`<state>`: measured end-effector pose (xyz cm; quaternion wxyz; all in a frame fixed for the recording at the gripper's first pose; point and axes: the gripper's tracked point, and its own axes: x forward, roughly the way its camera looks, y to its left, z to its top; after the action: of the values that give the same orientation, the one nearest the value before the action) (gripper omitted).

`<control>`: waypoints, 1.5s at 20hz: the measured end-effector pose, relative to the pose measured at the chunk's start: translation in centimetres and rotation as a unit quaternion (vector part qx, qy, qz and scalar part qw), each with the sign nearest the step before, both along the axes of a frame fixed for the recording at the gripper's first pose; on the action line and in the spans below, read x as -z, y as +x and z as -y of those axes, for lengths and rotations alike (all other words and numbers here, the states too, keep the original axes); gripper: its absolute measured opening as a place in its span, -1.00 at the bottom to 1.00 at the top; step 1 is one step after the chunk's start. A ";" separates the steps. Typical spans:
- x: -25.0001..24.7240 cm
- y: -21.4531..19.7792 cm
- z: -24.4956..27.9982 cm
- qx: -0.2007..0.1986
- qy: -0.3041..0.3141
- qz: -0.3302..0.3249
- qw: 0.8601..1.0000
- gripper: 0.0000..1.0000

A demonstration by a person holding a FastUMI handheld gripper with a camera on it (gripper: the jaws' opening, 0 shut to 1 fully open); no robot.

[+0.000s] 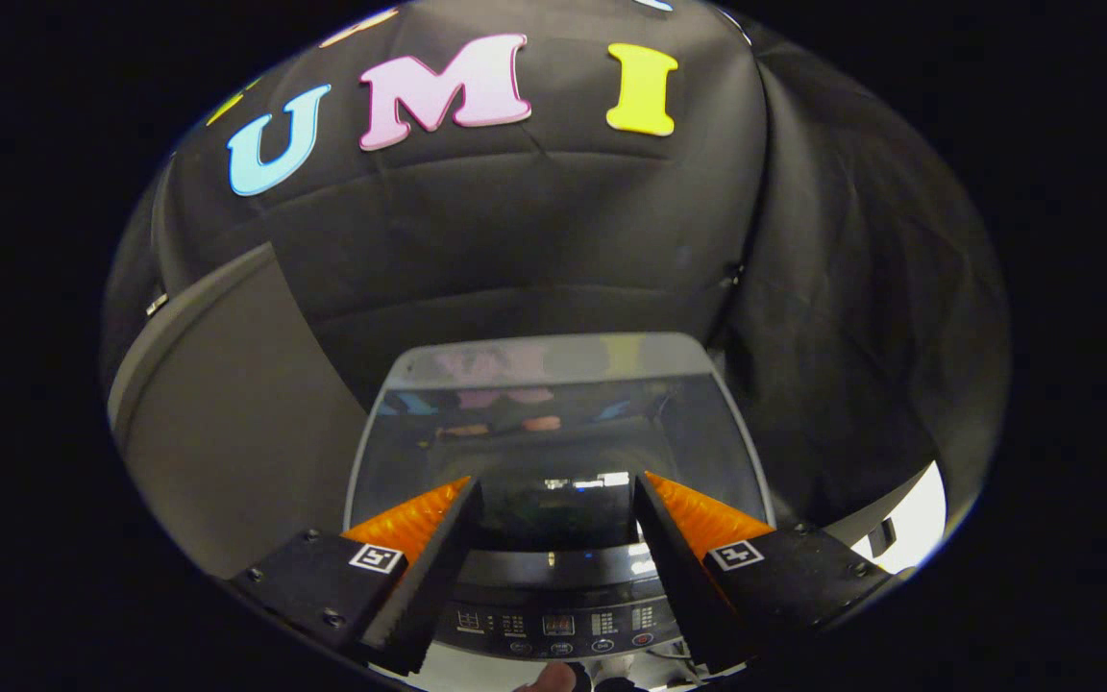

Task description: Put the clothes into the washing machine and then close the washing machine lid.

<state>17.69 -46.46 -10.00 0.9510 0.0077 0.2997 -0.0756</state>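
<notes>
My jaws are spread and empty over the washing machine (553,452), its lid (553,423) at twelve o'clock looking already shut.

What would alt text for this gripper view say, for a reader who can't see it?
The gripper hangs open, holding nothing, over a top-loading washing machine whose glass lid lies shut, the control panel showing between the fingers. A grey panel stands beside the washer, with black cloth behind.
</notes>
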 end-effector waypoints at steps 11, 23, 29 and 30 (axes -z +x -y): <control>-23.6 -0.1 -4.1 -0.054 0.012 0.239 0.970 0.97; -35.6 -6.0 -9.1 -0.066 0.003 0.344 0.937 0.98; -37.4 -7.8 -12.2 -0.070 -0.015 0.353 0.933 0.98; -37.8 -8.1 -12.6 -0.071 -0.020 0.358 0.931 0.98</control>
<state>9.59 -33.85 27.76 0.9980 -0.0061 -0.0625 -0.0064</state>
